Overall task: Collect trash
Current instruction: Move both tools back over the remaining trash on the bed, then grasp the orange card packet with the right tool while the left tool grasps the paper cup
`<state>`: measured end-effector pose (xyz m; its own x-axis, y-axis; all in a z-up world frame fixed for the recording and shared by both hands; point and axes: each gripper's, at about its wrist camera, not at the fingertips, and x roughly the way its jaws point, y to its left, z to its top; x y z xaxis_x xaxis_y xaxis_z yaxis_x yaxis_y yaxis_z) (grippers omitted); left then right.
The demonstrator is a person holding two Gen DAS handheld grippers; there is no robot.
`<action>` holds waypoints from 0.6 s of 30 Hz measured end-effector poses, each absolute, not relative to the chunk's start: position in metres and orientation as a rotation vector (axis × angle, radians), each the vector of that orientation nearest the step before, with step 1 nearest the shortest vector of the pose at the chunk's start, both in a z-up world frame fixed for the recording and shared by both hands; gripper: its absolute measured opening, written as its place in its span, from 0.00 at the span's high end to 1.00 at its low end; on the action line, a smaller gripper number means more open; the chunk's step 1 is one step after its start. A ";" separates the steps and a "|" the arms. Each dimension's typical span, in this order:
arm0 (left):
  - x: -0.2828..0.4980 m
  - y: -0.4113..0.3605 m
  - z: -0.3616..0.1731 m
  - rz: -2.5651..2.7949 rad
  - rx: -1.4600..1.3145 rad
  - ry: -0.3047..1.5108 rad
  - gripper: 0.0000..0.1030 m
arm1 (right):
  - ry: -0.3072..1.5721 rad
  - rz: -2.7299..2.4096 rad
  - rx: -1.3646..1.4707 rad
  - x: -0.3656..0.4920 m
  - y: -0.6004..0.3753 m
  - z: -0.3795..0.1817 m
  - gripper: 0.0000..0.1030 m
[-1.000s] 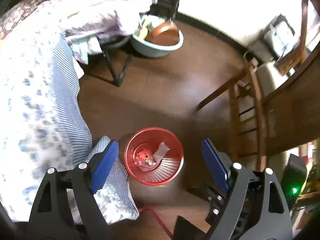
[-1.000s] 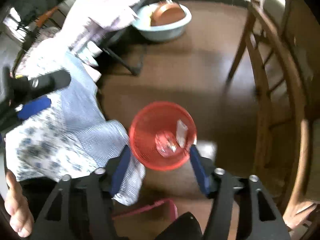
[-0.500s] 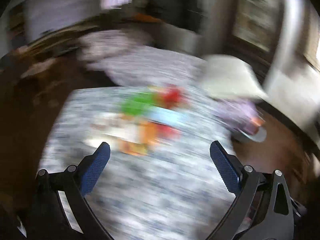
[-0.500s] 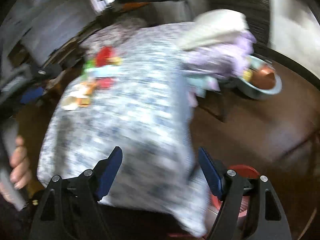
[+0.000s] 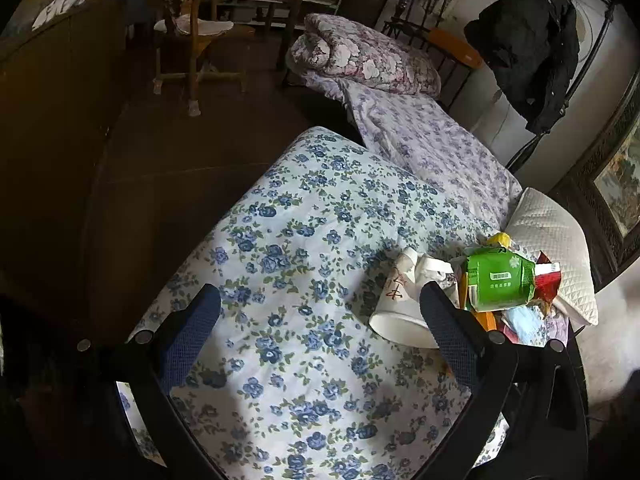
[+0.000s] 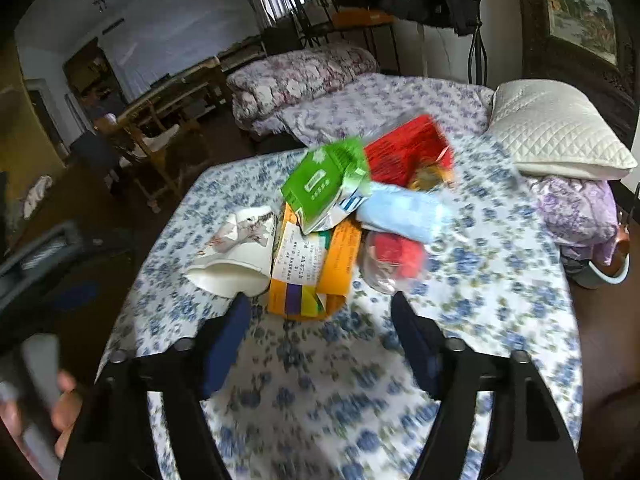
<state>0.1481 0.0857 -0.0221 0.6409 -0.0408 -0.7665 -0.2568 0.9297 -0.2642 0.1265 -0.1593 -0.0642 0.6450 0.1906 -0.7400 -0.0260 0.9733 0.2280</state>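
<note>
Blue-flowered bed cover (image 6: pixel 500 280), lit in patches, dim bedroom behind. Right hand-held gripper (image 6: pixel 320 320): jaws apart with nothing between them, just narrowed, aimed down at the near edge of the trash heap. Just past the fingertips, orange packet (image 6: pixel 340 260) lying flat; crushed white paper cup (image 6: pixel 236 256) on its side at the left; green carton (image 6: pixel 320 184) tilted on top; pale blue wrapper (image 6: pixel 400 212), clear bag with red inside (image 6: pixel 390 258), red packet (image 6: pixel 404 152) behind. Left hand-held gripper (image 5: pixel 320 320): jaws wide apart, empty, over bare cover, heap off by the right finger. White pillow (image 6: pixel 556 132) and folded purple cloth (image 6: pixel 576 208) close beside.

Likely trouble: flat packet too thin for the pads, so cover pinched instead; carton sliding off and scattering the pile; crushed cup folding and slipping out; both grippers crowding one small heap.
</note>
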 end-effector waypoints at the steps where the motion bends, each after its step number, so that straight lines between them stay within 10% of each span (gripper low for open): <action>1: 0.149 0.085 -0.023 0.125 -0.360 0.873 0.07 | 0.863 0.110 0.200 0.130 -0.158 -0.066 0.40; 5: 0.154 0.088 -0.026 0.120 -0.378 0.883 0.07 | 0.888 0.070 0.217 0.143 -0.160 -0.076 0.44; 11: 0.168 0.080 -0.037 0.107 -0.373 0.921 0.07 | 0.952 0.085 0.286 0.168 -0.166 -0.102 0.80; 18: 0.183 0.070 -0.060 0.081 -0.334 1.013 0.07 | 0.954 0.138 0.292 0.128 -0.180 -0.084 0.81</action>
